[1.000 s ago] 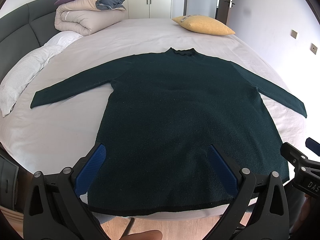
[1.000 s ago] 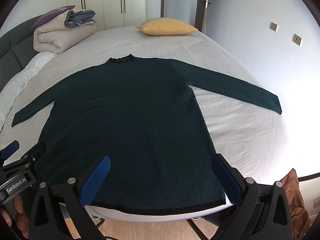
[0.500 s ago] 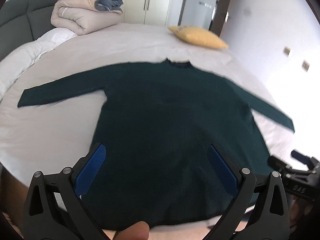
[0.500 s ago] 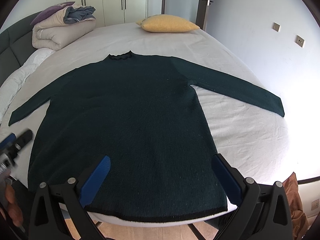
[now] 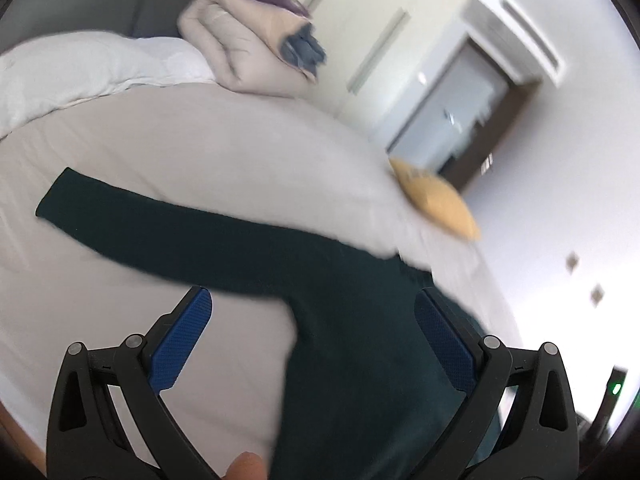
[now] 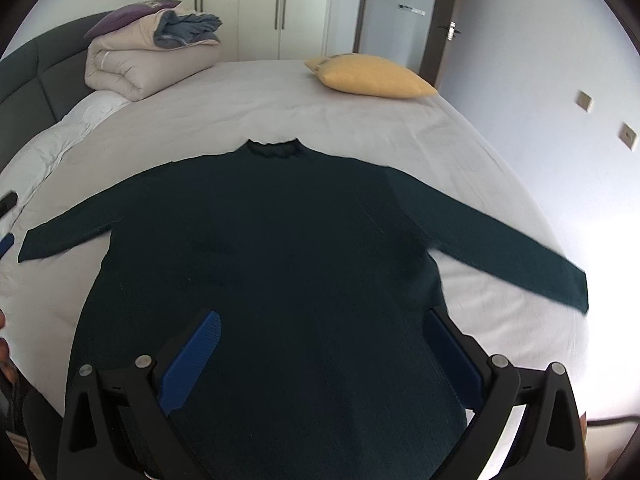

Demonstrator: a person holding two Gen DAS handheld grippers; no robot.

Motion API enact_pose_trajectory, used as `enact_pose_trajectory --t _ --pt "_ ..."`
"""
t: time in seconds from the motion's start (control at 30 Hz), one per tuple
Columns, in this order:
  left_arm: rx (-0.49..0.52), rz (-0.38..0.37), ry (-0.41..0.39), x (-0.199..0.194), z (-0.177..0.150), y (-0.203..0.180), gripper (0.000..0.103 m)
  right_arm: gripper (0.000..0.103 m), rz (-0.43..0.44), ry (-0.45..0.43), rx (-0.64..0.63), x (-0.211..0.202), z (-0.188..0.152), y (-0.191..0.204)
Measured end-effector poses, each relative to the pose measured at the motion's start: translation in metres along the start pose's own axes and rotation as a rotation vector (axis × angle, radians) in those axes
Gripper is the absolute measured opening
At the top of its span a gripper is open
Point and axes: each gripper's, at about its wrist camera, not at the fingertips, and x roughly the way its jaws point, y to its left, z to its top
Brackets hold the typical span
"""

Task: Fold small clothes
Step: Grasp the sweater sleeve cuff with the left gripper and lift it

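Both the left gripper (image 5: pixel 314 312) and right gripper (image 6: pixel 320 334) hover wide open and empty over the dark green sweater (image 6: pixel 272 264) spread flat on the bed (image 6: pixel 260 96), where a careless pinch risks catching the sheet too.

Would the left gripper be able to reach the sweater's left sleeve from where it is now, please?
Probably yes. The left gripper is open, and the sleeve lies flat on the bed just ahead of it, with nothing between them.
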Motion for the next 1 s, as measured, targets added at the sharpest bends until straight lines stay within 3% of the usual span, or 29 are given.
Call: enact_pose_trajectory --t 0.1,0.23,0.37,0.47,0.63,0.73,0.9,1.0 --pt "-0.201 0.000 0.107 0.023 0.022 0.057 0.103 0.103 0.011 0.014 -0.023 0.011 0.008 0.013" --pt "-0.539 0.005 -0.054 0.018 0.033 0.150 0.103 0.103 0.022 0.043 -0.053 0.028 0.013 0.028" --pt "-0.787 0.009 -0.110 0.030 0.031 0.221 0.103 0.103 0.025 0.078 -0.064 0.047 0.015 0.037" --pt "-0.889 -0.013 -0.097 0.048 0.030 0.253 0.102 0.103 0.029 0.088 -0.061 0.054 0.018 0.042" --pt "-0.921 -0.027 -0.128 0.071 0.029 0.277 0.102 0.103 0.038 0.097 -0.077 0.060 0.020 0.053" --pt "-0.997 -0.036 -0.137 0.085 0.028 0.289 0.100 0.103 0.040 0.097 -0.084 0.064 0.022 0.056" --pt "-1.085 -0.056 -0.171 0.101 0.038 0.314 0.084 0.103 0.049 0.100 -0.073 0.069 0.023 0.056" --pt "-1.106 -0.061 -0.174 0.102 0.038 0.327 0.063 0.103 0.058 0.103 -0.062 0.071 0.021 0.054"
